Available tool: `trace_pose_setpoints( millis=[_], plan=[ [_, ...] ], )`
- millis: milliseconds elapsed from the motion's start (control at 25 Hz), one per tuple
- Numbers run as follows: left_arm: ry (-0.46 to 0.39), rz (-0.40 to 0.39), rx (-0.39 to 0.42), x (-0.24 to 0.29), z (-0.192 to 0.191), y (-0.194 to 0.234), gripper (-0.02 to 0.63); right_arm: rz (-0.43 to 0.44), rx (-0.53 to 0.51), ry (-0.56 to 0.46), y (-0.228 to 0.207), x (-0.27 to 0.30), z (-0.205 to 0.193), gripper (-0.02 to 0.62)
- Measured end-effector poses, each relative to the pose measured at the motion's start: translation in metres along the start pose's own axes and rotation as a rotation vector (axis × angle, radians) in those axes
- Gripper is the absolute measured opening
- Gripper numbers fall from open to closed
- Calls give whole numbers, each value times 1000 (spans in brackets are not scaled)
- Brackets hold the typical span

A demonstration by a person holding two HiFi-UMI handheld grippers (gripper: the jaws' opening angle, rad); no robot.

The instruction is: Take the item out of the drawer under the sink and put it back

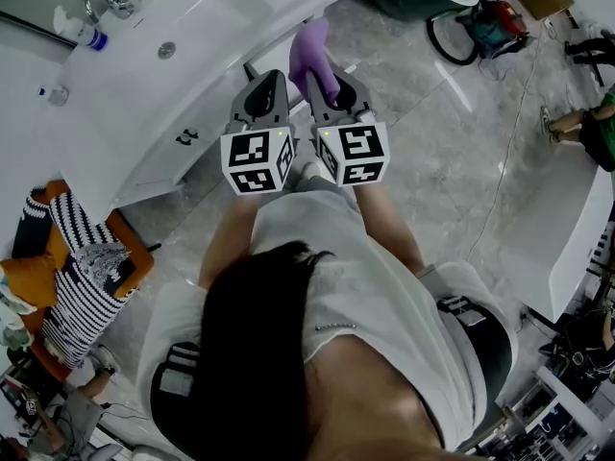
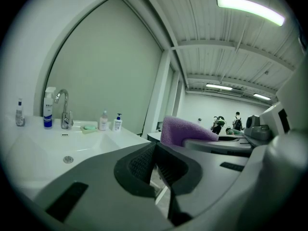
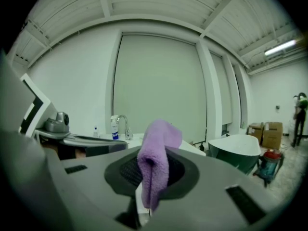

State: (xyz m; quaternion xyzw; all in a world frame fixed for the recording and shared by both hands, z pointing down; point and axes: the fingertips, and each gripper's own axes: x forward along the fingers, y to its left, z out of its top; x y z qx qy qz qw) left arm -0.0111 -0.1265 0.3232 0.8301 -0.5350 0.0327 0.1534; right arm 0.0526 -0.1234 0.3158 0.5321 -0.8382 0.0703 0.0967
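A purple cloth (image 1: 312, 51) stands up out of my right gripper (image 1: 327, 83), whose jaws are shut on it; in the right gripper view the purple cloth (image 3: 155, 160) hangs folded between the dark pads. My left gripper (image 1: 271, 80) is right beside it on the left, shut with nothing in it, its pads meeting at the tips (image 2: 155, 148). Both are held in the air in front of the white sink vanity (image 1: 163, 152), just off its right corner. The left gripper view also catches the purple cloth (image 2: 185, 131). No open drawer shows in any view.
The basin (image 1: 207, 27) has a faucet (image 1: 108, 0) and bottles (image 2: 48, 109) along its back edge. A striped garment lies on an orange seat (image 1: 82, 262) at the left. A green tub (image 3: 236, 150), a white tub (image 1: 577, 238) and a red machine (image 1: 492, 22) stand on the marble floor.
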Motion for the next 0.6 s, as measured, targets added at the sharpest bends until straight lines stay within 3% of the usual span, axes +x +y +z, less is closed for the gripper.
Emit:
trace_pose_setpoints(
  millis=[600],
  plan=[
    [1,17,5,0,-5,-8,2,2,7,6,-5,-7,-3,55]
  ],
)
